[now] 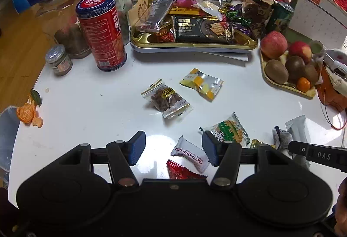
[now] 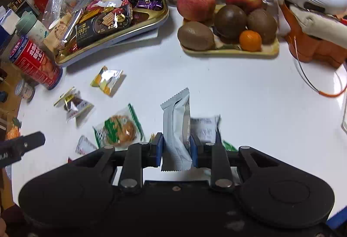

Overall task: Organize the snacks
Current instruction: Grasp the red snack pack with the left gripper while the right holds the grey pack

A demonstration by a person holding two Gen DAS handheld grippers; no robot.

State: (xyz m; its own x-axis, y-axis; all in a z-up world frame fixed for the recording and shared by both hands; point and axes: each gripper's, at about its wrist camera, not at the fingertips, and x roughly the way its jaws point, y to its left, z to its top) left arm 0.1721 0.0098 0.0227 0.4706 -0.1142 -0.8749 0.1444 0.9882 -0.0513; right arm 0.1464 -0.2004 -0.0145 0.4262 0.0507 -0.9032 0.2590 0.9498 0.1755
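A gold snack tray [image 1: 195,43] full of packets stands at the back of the white table; it also shows in the right wrist view [image 2: 112,38]. Loose packets lie in front: a brown date packet [image 1: 166,98], a yellow candy packet [image 1: 201,84], a green cracker packet [image 1: 227,130], a white hawthorn strip packet [image 1: 192,154] and a red packet [image 1: 182,172]. My left gripper [image 1: 173,148] is open above the hawthorn packet. My right gripper [image 2: 176,151] is shut on a grey bar packet [image 2: 177,126], held upright off the table.
A red tin can [image 1: 102,31], a small jar [image 1: 58,60] and orange peel [image 1: 27,112] are on the left. A fruit tray [image 2: 229,50] with apples and kiwis is at the back right. An orange object with a cable [image 2: 312,50] is far right.
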